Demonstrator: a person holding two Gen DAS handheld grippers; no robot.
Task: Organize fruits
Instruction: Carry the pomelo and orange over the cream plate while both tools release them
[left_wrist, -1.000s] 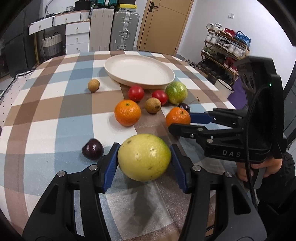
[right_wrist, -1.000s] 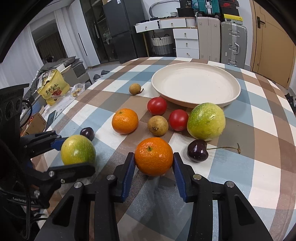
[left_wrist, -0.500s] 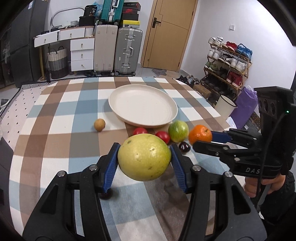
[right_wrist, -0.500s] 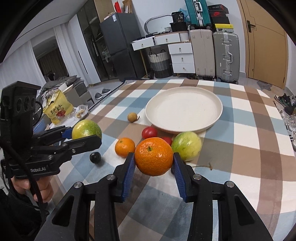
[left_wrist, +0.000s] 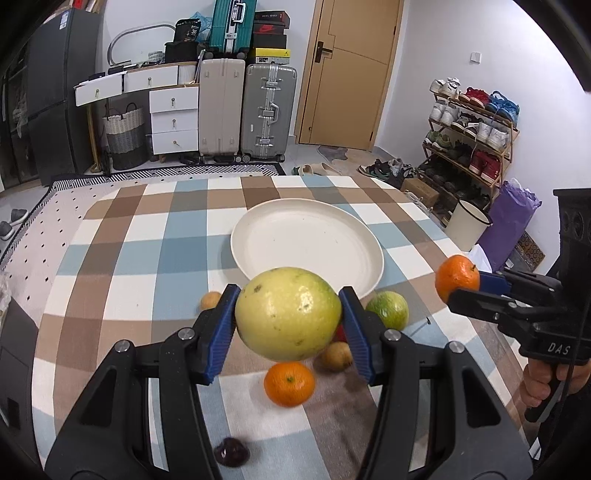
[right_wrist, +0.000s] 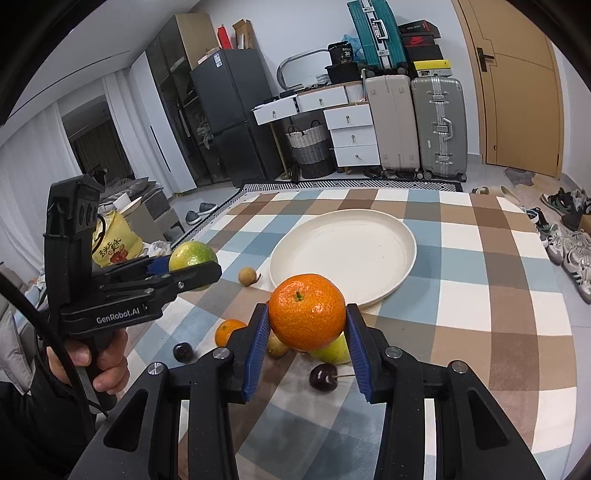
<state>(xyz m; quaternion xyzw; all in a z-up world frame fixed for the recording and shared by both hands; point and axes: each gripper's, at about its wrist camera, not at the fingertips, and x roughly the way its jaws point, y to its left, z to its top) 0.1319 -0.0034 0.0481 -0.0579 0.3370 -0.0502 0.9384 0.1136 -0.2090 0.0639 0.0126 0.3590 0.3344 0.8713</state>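
My left gripper is shut on a large yellow-green citrus fruit, held high above the checked table; it also shows in the right wrist view. My right gripper is shut on an orange mandarin, also lifted; it shows in the left wrist view. An empty cream plate lies beyond both. Below on the cloth lie a second mandarin, a green citrus, two brown longans and dark cherries.
The table carries a checked cloth with its far edge behind the plate. Suitcases, white drawers and a shoe rack stand on the floor beyond. A yellow snack bag sits off the table's left side.
Both grippers have risen further with their fruits. The plate and the fruit on the cloth now sit lower and farther in both views.
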